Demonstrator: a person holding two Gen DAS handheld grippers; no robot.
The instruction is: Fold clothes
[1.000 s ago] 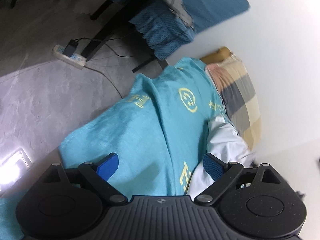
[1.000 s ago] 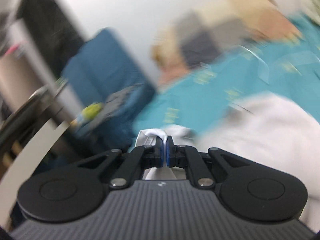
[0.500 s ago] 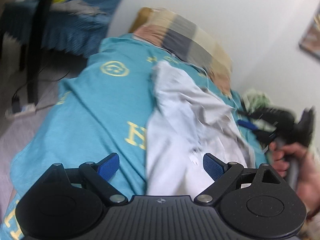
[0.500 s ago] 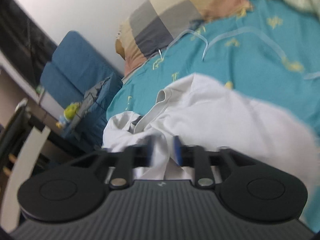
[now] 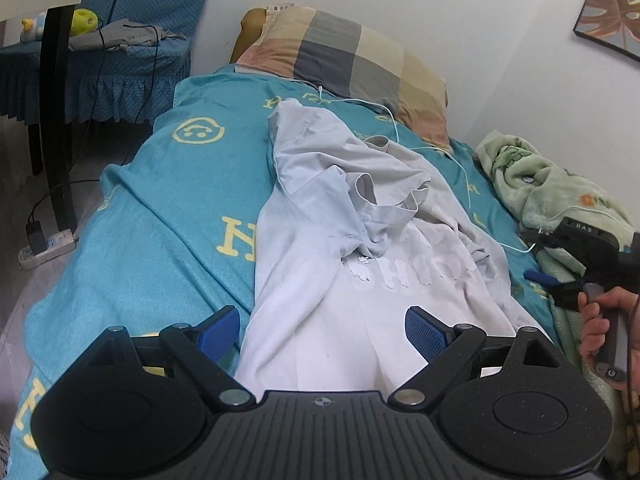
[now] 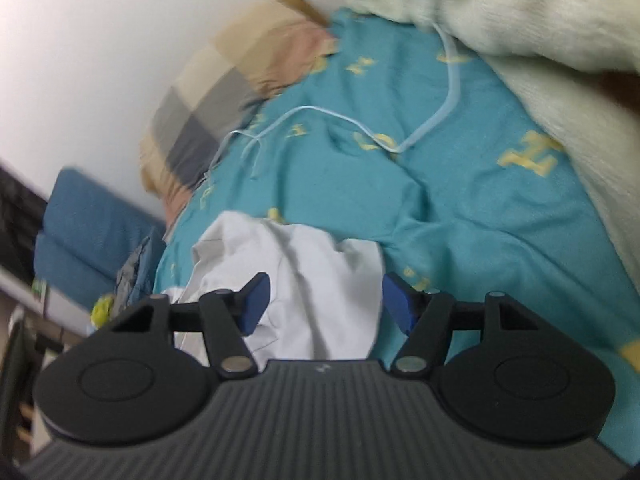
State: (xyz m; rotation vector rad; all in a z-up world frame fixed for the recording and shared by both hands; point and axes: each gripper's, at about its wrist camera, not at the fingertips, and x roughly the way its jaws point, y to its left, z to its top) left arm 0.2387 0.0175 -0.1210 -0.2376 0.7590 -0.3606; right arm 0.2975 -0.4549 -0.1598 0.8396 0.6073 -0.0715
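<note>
A white shirt point(image 5: 352, 248) lies crumpled down the middle of a teal bed sheet point(image 5: 160, 208), its collar bunched near the centre and pale print on its front. My left gripper point(image 5: 322, 332) hangs open over the shirt's near hem, pads apart and touching nothing. In the right wrist view my right gripper point(image 6: 324, 304) has its jaws opening above a white fold of the shirt point(image 6: 304, 280), and the cloth lies loose between the pads, not pinched. The right gripper point(image 5: 560, 280) also shows at the shirt's right edge, held by a hand point(image 5: 600, 328).
A checked pillow point(image 5: 348, 60) lies at the head of the bed by the white wall. A pale green blanket point(image 5: 536, 184) is heaped on the right. A thin white cable point(image 6: 360, 128) trails across the sheet. A blue chair point(image 5: 100, 56) and a power strip point(image 5: 44, 248) stand left.
My right gripper was shut on a white fold of the shirt and has let it go, then drawn away to the right. The left gripper rolled and swung over the shirt.
</note>
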